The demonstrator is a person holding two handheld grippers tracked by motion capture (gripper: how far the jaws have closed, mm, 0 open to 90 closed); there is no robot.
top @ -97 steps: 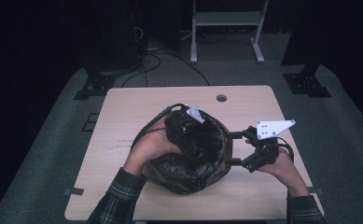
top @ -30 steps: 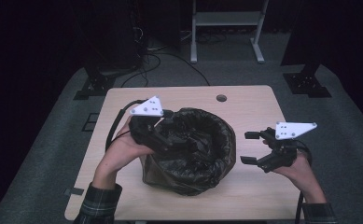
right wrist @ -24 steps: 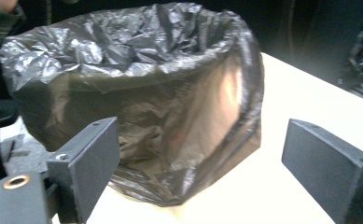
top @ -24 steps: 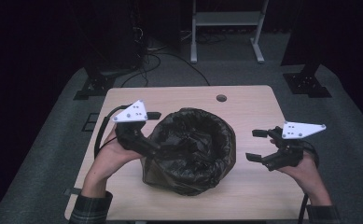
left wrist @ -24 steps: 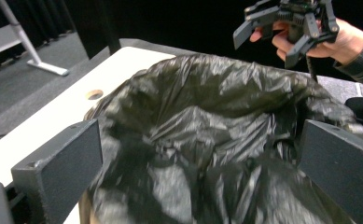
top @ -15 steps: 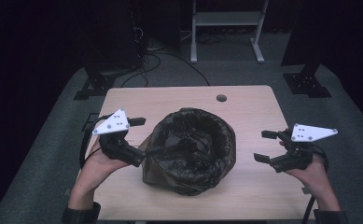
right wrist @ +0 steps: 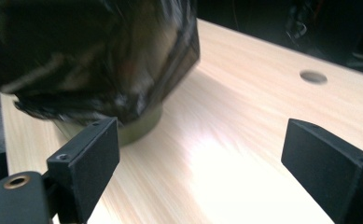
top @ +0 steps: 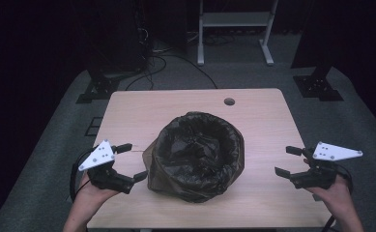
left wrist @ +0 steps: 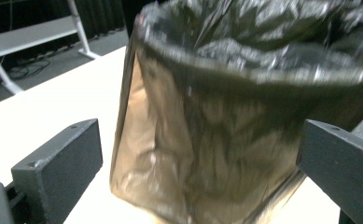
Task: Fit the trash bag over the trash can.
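While both tongs hang apart with nothing between them, the bin (top: 195, 157) stands upright near the middle of the worktop (top: 253, 111), a little toward the person's edge. A glossy, crinkled black liner (top: 197, 145) fills it and folds out over the round rim, draping loosely down the sides; in the left gripper view the plastic looks brownish and see-through where it hangs. The left tongs (top: 127, 162) sit just beside the liner's skirt, not touching. The right tongs (top: 287, 162) are well apart from it, near the worktop's right edge.
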